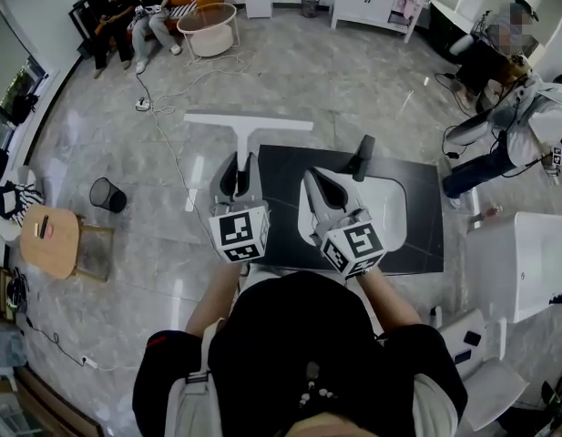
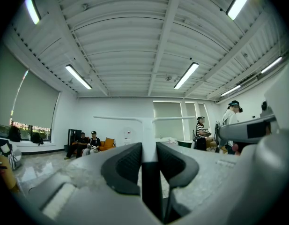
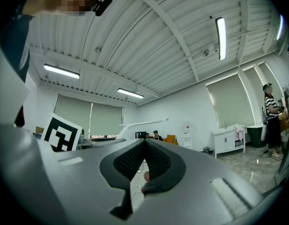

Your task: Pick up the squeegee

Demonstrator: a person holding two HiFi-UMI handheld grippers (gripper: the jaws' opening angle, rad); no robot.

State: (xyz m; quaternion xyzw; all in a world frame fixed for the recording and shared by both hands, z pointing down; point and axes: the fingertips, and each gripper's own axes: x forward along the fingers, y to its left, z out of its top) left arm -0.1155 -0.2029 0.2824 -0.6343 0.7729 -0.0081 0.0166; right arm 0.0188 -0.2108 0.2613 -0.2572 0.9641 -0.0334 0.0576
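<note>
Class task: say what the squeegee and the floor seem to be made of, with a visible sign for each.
Squeegee: probably plastic, matte white; handle and crossbar are one even colour without shine. Floor: likely polished stone or tile; grey veining and bright glare patches.

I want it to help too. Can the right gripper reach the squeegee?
Probably yes. The squeegee is clamped in the left gripper, right beside the right gripper, with open air between them.

Squeegee [image 1: 248, 122] in left hand-held gripper [image 1: 241, 164], right hand-held gripper [image 1: 316, 175] just beside it, table [image 1: 290, 167] beneath, bin [image 1: 108, 195] left
</note>
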